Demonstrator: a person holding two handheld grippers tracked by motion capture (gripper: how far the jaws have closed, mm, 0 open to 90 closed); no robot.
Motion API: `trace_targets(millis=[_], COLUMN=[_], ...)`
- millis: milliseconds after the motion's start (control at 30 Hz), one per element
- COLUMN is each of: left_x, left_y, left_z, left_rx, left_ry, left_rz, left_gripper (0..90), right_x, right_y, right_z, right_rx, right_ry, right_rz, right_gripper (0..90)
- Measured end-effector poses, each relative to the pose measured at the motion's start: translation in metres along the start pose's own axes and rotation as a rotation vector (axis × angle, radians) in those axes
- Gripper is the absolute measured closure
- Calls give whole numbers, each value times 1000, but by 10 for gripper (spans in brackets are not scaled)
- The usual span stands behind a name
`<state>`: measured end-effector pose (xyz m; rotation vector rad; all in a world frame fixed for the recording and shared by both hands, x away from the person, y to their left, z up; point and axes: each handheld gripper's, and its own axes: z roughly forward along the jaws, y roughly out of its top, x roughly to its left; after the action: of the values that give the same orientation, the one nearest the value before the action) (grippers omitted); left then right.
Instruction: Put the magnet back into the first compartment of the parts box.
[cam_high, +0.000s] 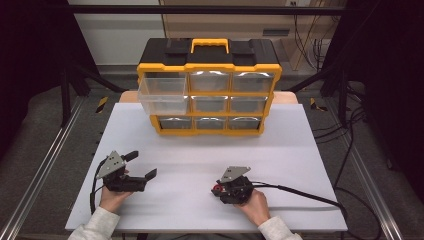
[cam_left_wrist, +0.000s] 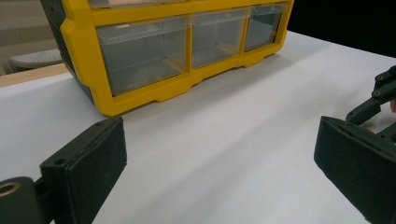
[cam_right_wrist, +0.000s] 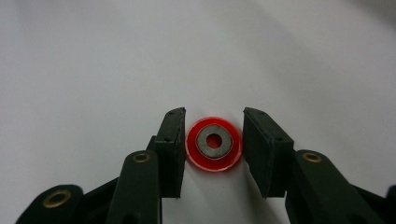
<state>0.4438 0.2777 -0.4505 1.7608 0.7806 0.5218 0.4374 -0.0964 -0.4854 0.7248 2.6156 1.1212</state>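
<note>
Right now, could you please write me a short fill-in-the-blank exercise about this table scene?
1. The drawer pulled out of the yellow organizer is in its top ____ corner.
2. The right gripper has its jaws around a small ____ disc.
3. The left gripper has its jaws wide ____.

Missing words: left; red; open

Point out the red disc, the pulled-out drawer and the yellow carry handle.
red disc (cam_right_wrist: 214, 143): right gripper view, on its grey metal centre ring, between the jaws.
pulled-out drawer (cam_high: 161, 95): high view, on its clear front wall, top left of the organizer.
yellow carry handle (cam_high: 210, 43): high view, on its top bar.
</note>
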Motion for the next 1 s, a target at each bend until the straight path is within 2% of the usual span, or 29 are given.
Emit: trace_targets(millis=[533,1000], left_x=[0,0], left_y=[0,0], left_z=[0,0], left_rx=[0,-1], left_ry=[-1,0], left_rz=[0,1], left_gripper=[19,19], right_x=[-1,-3], right_y=[1,6], right_z=[-2,-12], right_rx=[5,-28], right_ry=[7,3], right_rz=[6,-1], right_gripper=[617,617])
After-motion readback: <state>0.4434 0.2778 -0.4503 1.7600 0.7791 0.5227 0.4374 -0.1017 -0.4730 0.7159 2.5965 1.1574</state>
